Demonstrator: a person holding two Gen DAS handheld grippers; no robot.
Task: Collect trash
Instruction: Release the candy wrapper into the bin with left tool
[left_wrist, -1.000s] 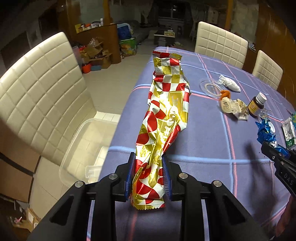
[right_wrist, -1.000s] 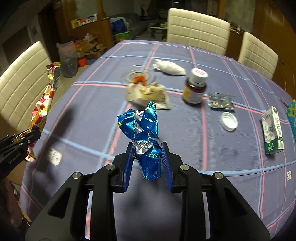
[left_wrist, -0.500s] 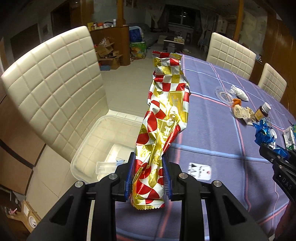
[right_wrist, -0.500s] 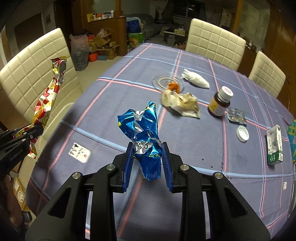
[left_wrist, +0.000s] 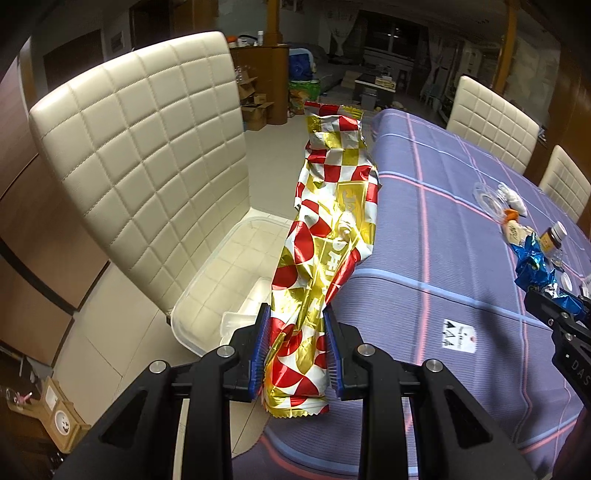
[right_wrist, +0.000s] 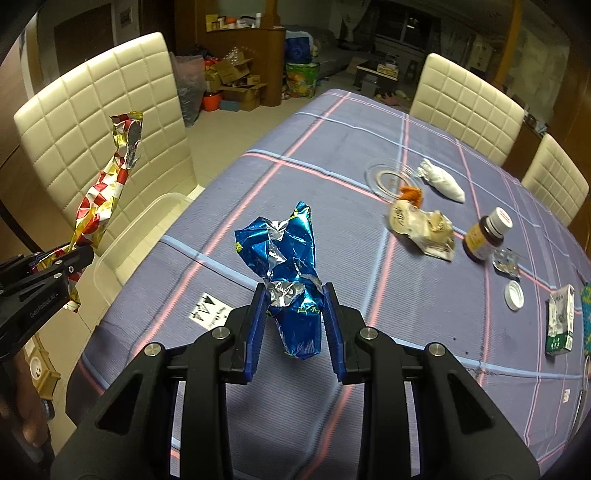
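Observation:
My left gripper (left_wrist: 295, 314) is shut on a long red-and-gold checkered foil wrapper (left_wrist: 332, 229), held upright above the table's left edge and a clear plastic bin (left_wrist: 207, 291) on the chair seat. The wrapper also shows in the right wrist view (right_wrist: 103, 199), with the left gripper (right_wrist: 74, 258) below it. My right gripper (right_wrist: 293, 291) is shut on a crumpled blue foil wrapper (right_wrist: 288, 258), held above the purple tablecloth (right_wrist: 369, 295). The blue wrapper shows at the right of the left wrist view (left_wrist: 535, 269).
On the table lie a crumpled food wrapper (right_wrist: 424, 225), orange scrap (right_wrist: 410, 194), white bag (right_wrist: 441, 181), clear lid (right_wrist: 388, 177), brown bottle (right_wrist: 487, 234), blister pack (right_wrist: 508, 260), white cap (right_wrist: 514, 294), green carton (right_wrist: 559, 321) and a label (right_wrist: 208, 312). Cream chairs (left_wrist: 147, 155) surround it.
Both grippers have moved left, still holding their wrappers. The left gripper now hangs over the table edge, with the clear bin and chair in fuller view.

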